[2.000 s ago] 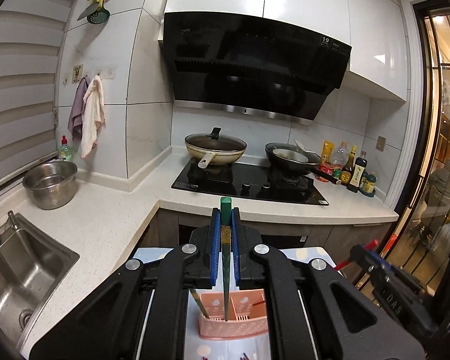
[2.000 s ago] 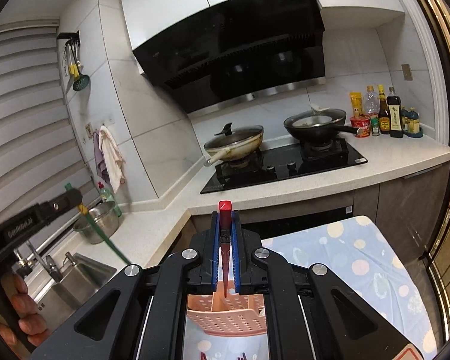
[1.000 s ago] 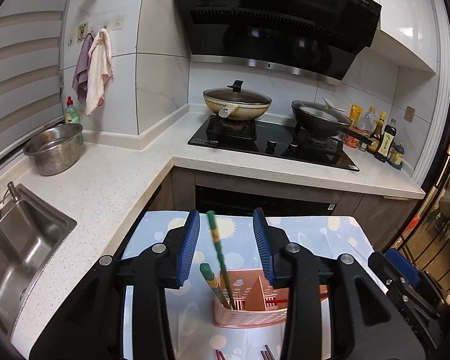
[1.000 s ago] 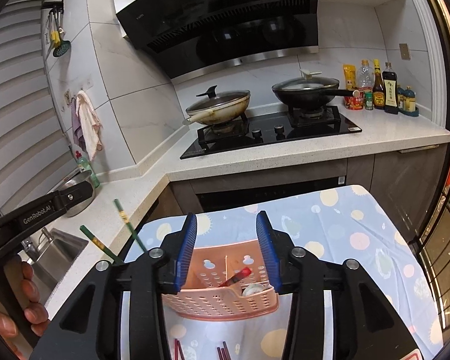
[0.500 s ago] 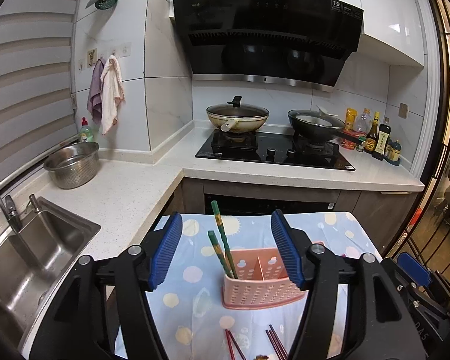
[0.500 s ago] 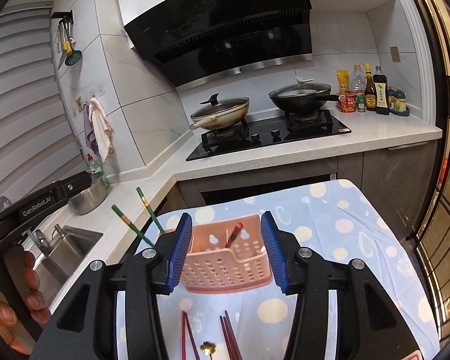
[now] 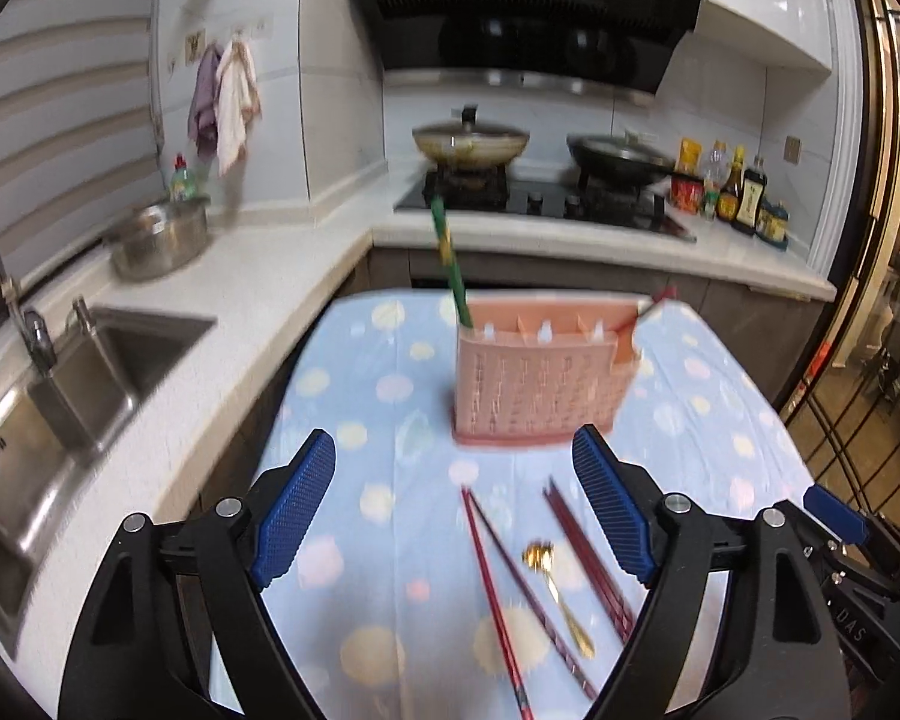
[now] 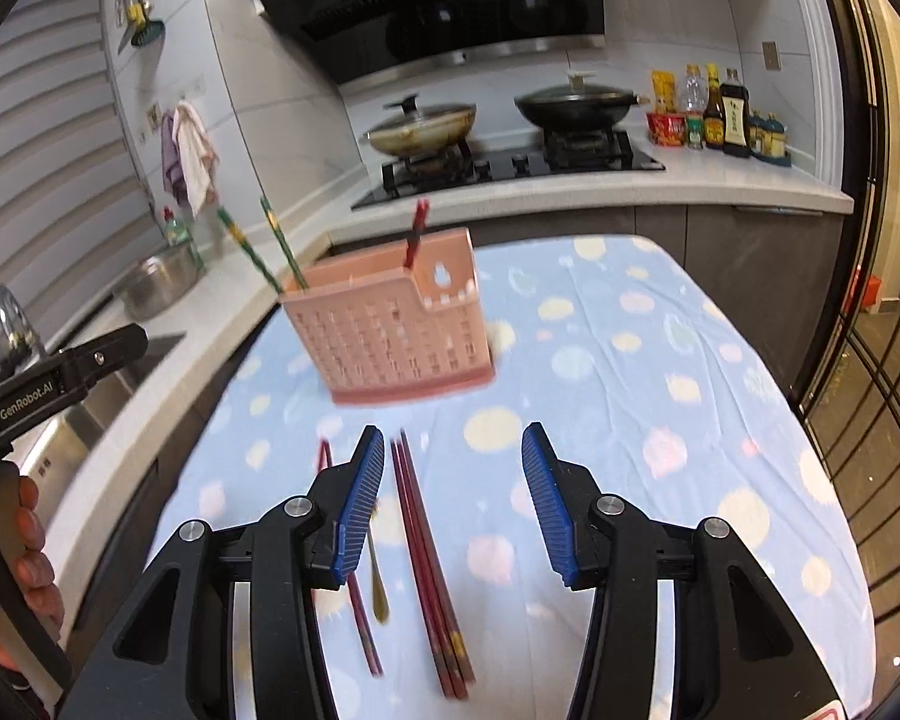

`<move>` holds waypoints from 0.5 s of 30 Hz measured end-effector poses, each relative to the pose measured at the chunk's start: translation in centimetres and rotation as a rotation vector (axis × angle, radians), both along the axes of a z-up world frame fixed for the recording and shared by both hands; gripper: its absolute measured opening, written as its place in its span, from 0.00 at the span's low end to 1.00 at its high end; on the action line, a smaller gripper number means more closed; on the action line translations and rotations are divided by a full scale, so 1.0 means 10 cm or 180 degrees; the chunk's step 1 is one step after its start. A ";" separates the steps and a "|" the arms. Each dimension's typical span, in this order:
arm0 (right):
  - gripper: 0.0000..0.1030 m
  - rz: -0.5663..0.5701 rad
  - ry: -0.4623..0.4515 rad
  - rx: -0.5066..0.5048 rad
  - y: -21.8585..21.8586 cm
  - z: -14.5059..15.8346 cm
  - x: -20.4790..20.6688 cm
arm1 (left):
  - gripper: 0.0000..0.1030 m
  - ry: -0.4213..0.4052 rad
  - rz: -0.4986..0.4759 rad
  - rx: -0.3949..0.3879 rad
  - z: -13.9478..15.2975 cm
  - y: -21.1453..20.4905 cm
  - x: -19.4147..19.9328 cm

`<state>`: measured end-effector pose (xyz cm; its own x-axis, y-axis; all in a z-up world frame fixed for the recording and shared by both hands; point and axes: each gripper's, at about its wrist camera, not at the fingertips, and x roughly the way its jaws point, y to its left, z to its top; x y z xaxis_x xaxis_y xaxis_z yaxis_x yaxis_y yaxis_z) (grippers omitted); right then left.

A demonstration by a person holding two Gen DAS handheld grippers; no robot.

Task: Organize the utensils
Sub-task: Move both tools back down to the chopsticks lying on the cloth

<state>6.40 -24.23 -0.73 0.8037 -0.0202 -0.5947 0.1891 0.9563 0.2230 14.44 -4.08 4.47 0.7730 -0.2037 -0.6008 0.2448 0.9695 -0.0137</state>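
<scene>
Two jaws sets empty, left gripper [image 7: 453, 504] opening, right gripper [image 8: 453, 501] half-open: straddle the red chopsticks [image 8: 429, 570] near the counter's front edge squarely.

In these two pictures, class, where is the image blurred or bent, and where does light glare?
Left wrist view: pink holder and red chopsticks smeared by motion; counter edges bowed. Right wrist view: holder also blurred, right claw sharp; ceiling light glares on the range hood.
</scene>
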 end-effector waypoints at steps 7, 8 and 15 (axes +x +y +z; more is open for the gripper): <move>0.46 0.0057 0.0390 -0.0038 0.07 -0.55 -0.21 | 0.75 0.0563 0.0063 0.0115 -0.80 0.07 -0.22; 0.46 0.0057 0.0438 -0.0029 0.07 -0.63 -0.23 | 0.75 0.0646 0.0057 0.0087 -0.91 0.08 -0.25; 0.46 0.0103 0.0720 -0.0022 0.09 -1.06 -0.25 | 0.75 0.0970 -0.0002 0.0077 -1.40 0.03 -0.38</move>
